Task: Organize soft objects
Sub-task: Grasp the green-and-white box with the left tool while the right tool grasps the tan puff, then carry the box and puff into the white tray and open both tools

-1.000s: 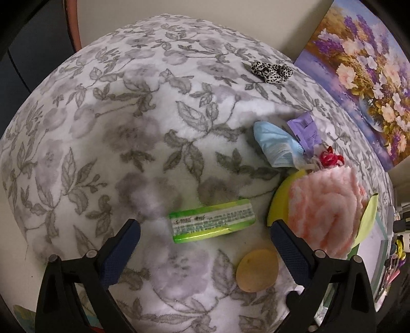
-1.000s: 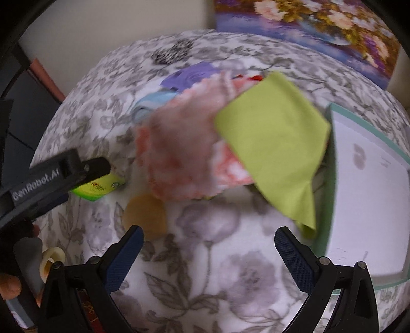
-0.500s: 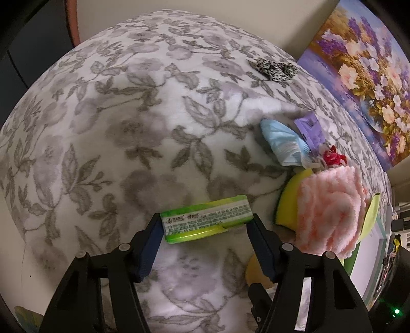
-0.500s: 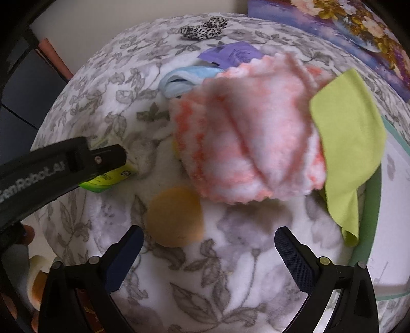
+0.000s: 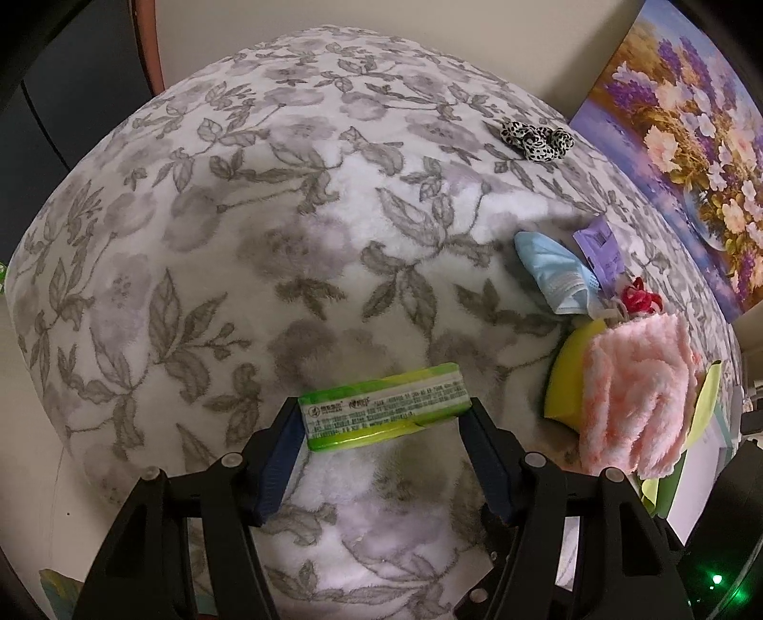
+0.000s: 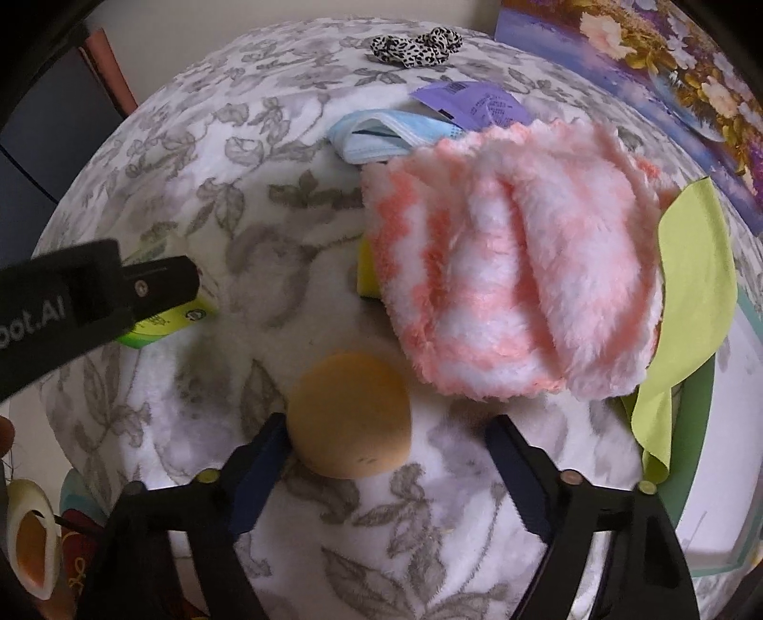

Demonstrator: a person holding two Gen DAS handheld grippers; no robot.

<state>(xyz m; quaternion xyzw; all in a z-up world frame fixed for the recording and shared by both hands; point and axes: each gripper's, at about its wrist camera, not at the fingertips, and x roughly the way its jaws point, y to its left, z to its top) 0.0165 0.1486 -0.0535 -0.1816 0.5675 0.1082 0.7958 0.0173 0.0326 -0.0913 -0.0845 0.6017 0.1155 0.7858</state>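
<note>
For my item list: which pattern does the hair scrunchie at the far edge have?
The scrunchie has a black-and-white leopard print, clearest in the right wrist view.

A fleecy white cover (image 5: 248, 248) printed with grey leaves and pale mauve blossoms is spread over the worktop and fills most of both views. Behind it stands a plain cream wall (image 5: 429, 43). A canvas painting (image 5: 686, 157) of purple and white flowers leans against that wall at the right, its lower edge meeting the cover. At the far left a dark blue-grey panel (image 5: 62, 90) rises beside a reddish-brown curved edge (image 5: 145, 57), perhaps a chair back or frame; which one cannot be told. The light is soft and even, with only faint shadows on the pile of the cover.
</note>
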